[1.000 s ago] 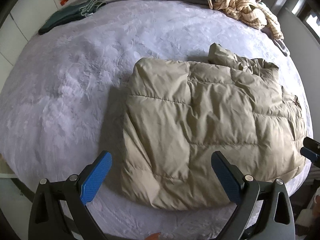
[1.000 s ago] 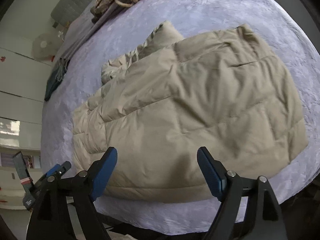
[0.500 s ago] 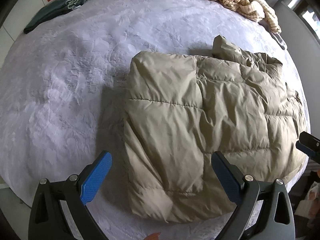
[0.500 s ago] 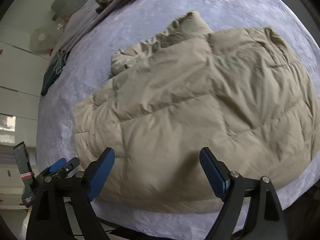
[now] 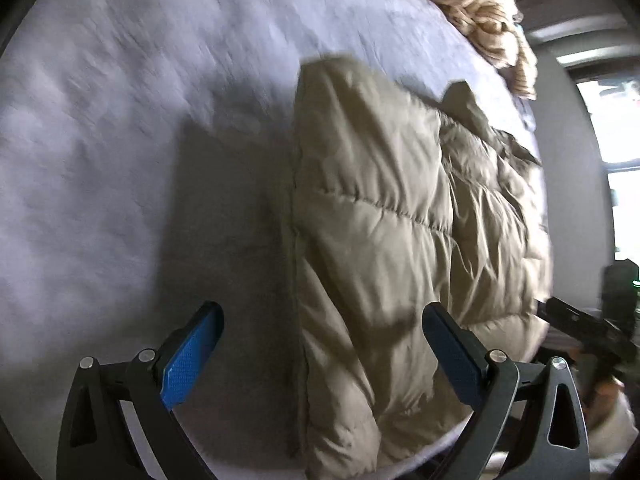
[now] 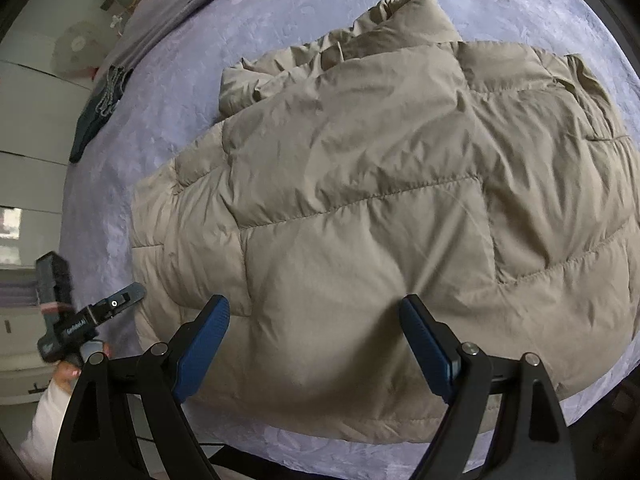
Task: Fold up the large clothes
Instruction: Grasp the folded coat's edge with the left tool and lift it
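Pointing steeply down over the near edge of the bed, the right tongs (image 6: pixel 314 344) hang with their blue-padded jaws spread wide and nothing gripped; their opening has just been widening a little, and only the cloth below shows in the gap between the pads. The left tongs (image 5: pixel 322 354) also stand released, tilted downward, their jaws straddling the left border of the beige quilted puffer jacket (image 6: pixel 380 216) without pressing on it: one pad hangs over bare cover, the other over the padding. In the right wrist view the left tongs appear low at the left, held by a hand (image 6: pixel 70 372) in a white sleeve.

No containers are in view. The jacket lies folded into a rough rectangle on the lavender plush bed cover (image 5: pixel 120 128), near the front edge of the bed. Its puffy panels are crossed by stitched seams and many small creases, and a bunched part, perhaps a hood or a sleeve, sticks out at the far side. The left wrist view is blurred. A cream striped garment (image 5: pixel 492 32) lies heaped at the far edge, well apart from the jacket, and a dark teal folded cloth (image 6: pixel 98 112) lies at the left side of the bed.
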Tool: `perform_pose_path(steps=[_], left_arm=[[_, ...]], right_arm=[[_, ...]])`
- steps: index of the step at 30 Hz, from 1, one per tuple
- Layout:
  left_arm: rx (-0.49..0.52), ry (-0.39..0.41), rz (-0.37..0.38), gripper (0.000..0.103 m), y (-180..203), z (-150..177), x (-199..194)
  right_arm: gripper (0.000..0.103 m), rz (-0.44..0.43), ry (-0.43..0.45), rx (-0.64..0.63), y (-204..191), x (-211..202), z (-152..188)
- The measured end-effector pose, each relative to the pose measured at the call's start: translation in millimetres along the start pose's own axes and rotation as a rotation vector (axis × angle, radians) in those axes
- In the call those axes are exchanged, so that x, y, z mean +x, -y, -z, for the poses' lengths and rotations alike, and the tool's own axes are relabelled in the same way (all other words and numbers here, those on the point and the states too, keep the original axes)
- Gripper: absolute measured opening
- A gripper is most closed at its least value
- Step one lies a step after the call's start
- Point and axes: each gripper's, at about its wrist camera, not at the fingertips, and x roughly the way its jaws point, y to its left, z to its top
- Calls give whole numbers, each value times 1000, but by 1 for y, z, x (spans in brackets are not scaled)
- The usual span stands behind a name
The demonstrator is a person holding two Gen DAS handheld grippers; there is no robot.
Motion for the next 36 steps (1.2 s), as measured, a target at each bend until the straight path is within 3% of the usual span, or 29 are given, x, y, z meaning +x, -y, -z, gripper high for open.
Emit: perform_pose_path(steps=[3,9,14,16,17,18,22,24,25,26,29,36], left_arm=[[39,-75,66,100,0,-6,26],[57,-126,211,100,17,-23,53],[114,-161,192,100,31,-22,65],[140,-164,199,83,33,-20,62],[136,-175,228,60,33,-20,61],[118,-182,257,46,33,-21,59],[113,-154,240,32,47,-18,42],[124,-135,234,31,61,-14,26],[124,-128,238,31,67,-12,19],[124,-112,248,31,79,-10,8],[134,-70,238,31,114,-5,-16],[122,-11,139,31,218,15,-38]], right_arm=[[89,8,-10,4,0,4,-2],[89,32,-24,3,-2,10,-5],[89,41,-30,5,-3,12,-5],[89,36,-39,1,-4,9,-5],[89,32,-43,-1,-3,6,-6],[89,30,-42,-5,-2,0,-5],[89,66,2,-24,8,-16,-9],[75,68,45,-10,18,-22,-15],[46,61,61,2,23,-23,-18],[22,55,68,15,28,-21,-21],[15,10,87,27,42,-8,-33],[13,-91,71,6,63,31,-66]])
